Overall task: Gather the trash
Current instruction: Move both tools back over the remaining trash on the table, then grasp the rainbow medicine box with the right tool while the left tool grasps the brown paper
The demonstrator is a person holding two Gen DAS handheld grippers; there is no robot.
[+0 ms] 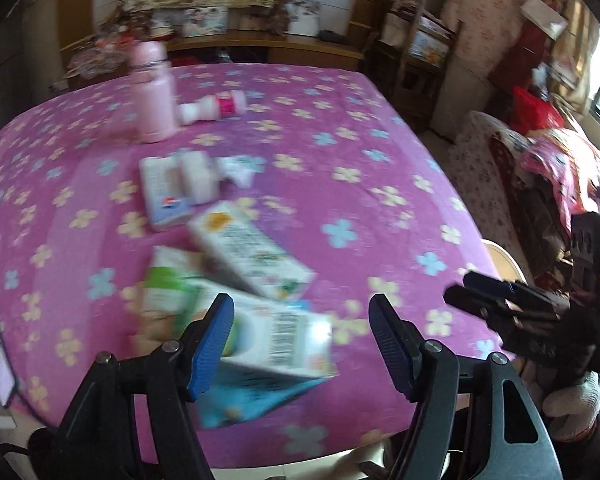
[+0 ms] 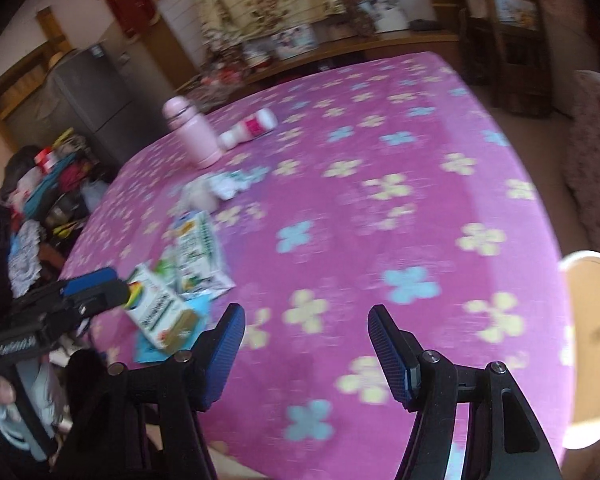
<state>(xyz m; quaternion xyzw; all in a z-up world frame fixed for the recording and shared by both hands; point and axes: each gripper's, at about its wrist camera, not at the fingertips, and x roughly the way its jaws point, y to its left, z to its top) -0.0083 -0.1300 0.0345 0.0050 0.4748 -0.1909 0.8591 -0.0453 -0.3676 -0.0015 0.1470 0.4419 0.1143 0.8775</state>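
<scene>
- The table [image 1: 380, 128] is the big thing here: soft-looking magenta cloth printed with pale yellow and blue four-petal flowers. Everything below is placed relative to it.
- Beige round bin [image 2: 592, 344], smooth rim, sits just off the table's right edge.
- Pink flask [image 1: 154, 92], a smooth matte cylinder with a cap, stands upright toward the table's far left.
- Trash pile: boxy cardboard cartons [image 1: 252, 264] with printed white and green faces lie flat and overlapping at the table's near left, one resting on a flat blue sheet [image 1: 240, 400]. Pretty blurry, so the labels are unreadable.
- Small white plastic bottle [image 1: 216, 109] with a pink band lies on its side beside the flask.
- Crumpled white wrapper [image 1: 238, 170] sits mid-table, past the cartons.
- Left gripper [image 1: 302, 344]: ribbed blue pads spread apart above the nearest carton, not pinching it.
- Right gripper [image 2: 304, 354]: same ribbed blue pads, spread wide over bare cloth at the table's near edge, holding nothing.
</scene>
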